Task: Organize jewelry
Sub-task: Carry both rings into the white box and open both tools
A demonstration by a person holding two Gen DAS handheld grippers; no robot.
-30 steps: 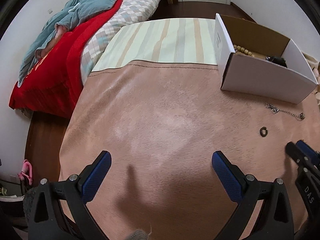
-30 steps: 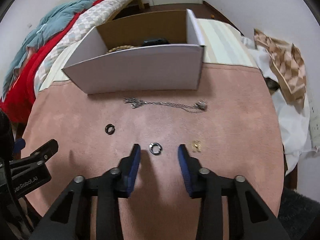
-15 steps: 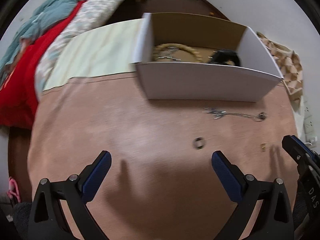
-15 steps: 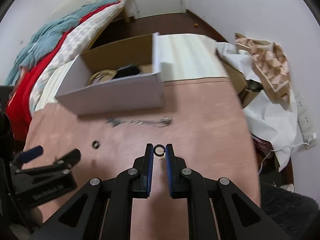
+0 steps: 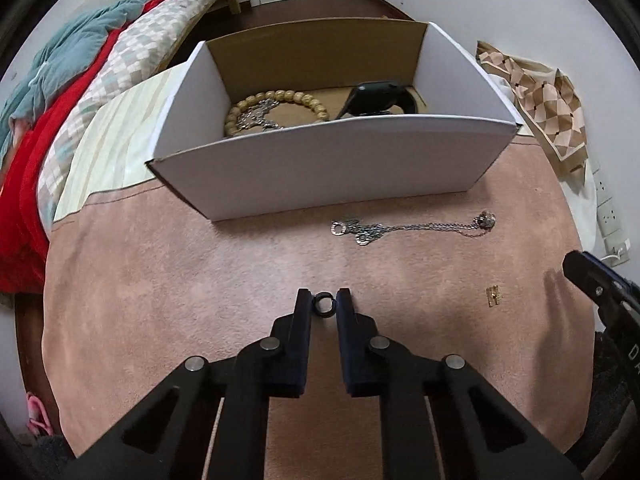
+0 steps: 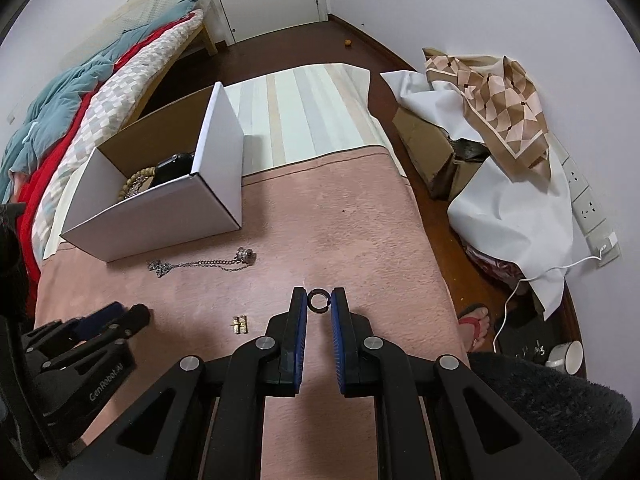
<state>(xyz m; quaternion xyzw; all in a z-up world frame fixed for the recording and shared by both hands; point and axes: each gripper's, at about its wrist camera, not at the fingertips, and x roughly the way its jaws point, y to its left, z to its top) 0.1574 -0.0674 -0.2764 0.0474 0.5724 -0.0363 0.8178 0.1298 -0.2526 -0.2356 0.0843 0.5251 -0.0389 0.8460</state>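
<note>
i have a ring in each gripper. the left gripper (image 5: 324, 305) is pinched on a dark ring (image 5: 324, 305) right at its tips, low over the pink cloth (image 5: 160, 300), though i can't tell whether the ring is off the cloth. the right gripper (image 6: 319, 301) is pinched on a silver ring (image 6: 319, 301) the same way, and it looks raised. the move turns on where the box (image 5: 340, 160) lies from each: for the left it is straight ahead, open top just past the near wall, so i judge the left the nearer. for the right it sits ahead and well to the left, beyond the chain (image 6: 200, 265), which lies stretched along the box's near wall. a small gold piece (image 6: 239, 323) lies on the cloth between the two grippers. inside the box i see beads (image 5: 276, 108) and a black watch (image 5: 376, 98).
</note>
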